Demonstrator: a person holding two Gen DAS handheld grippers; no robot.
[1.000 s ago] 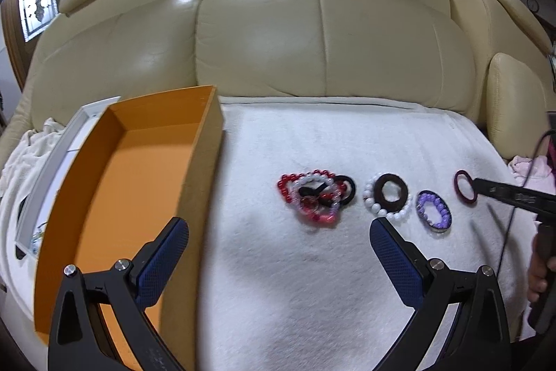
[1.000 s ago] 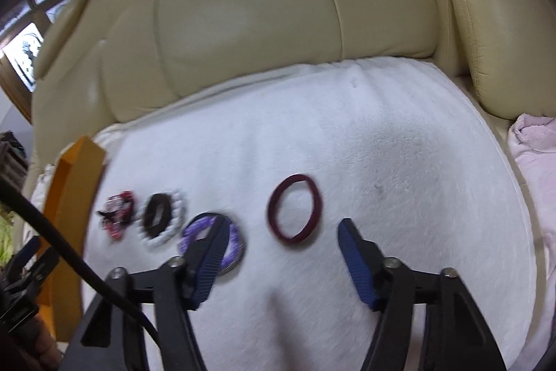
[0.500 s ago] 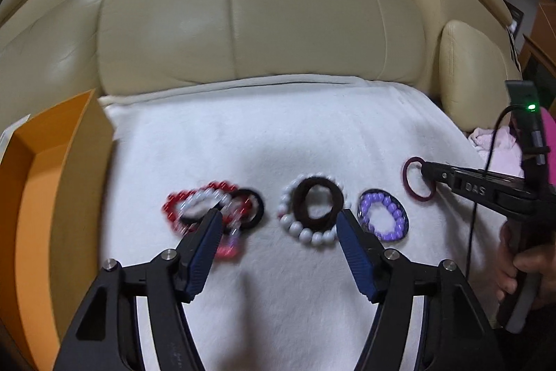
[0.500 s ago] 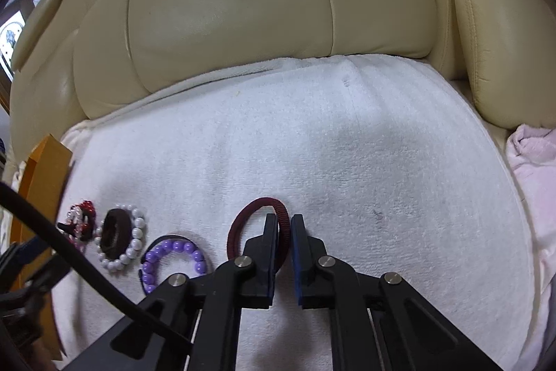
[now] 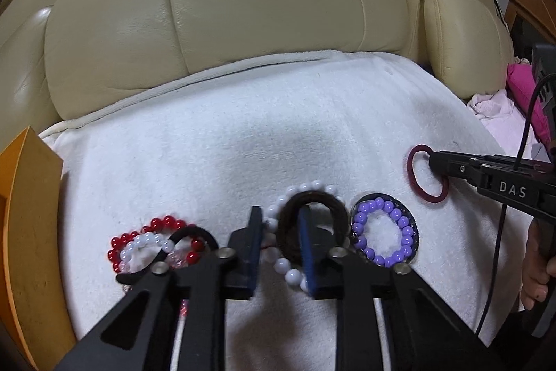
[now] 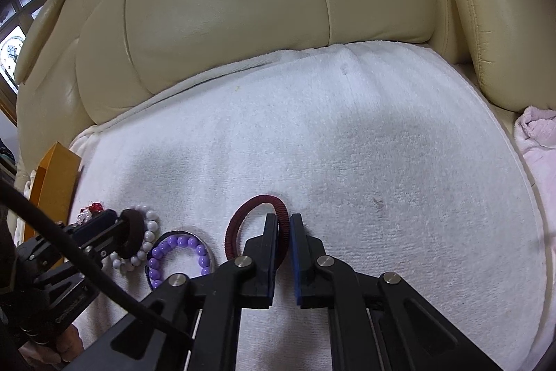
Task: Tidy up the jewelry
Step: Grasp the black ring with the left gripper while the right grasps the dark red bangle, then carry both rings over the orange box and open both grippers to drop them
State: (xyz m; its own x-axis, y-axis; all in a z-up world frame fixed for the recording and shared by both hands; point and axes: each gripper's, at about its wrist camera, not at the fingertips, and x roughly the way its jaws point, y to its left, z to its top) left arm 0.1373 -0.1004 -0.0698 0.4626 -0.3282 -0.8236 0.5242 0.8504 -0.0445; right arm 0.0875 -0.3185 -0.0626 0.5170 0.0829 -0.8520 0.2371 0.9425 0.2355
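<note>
While the right gripper [image 6: 284, 225] pinches the ribbed maroon band [image 6: 243, 218], the left gripper [image 5: 279, 228] clamps brown scrunchie [image 5: 333, 207] and white beads [image 5: 283, 265]. Purple beads [image 5: 399, 225] lie between them.

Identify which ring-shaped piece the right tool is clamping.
The plain maroon band, rightmost in the row: the right tool pinches its rim. Unlike the purple bead bracelet beside it, it has no beads.

On the white towel [image 5: 215, 141] I see the jewelry lying in a row. At the left, a tangle: a red bead bracelet [image 5: 153, 226], a white-and-clear bead bracelet [image 5: 146, 240] and a black hair tie [image 5: 194, 232] overlapping. Next, a white bead bracelet [image 5: 288, 270] with a dark brown hair tie [image 5: 314, 199] lying on top of it. Then a purple bead bracelet [image 5: 399, 228] inside a thin dark ring [image 5: 411, 218] — flat. Furthest right, a maroon hair tie [image 6: 259, 200] — its near side looks lifted. An orange box [image 5: 24, 214] stands at the left edge.
</note>
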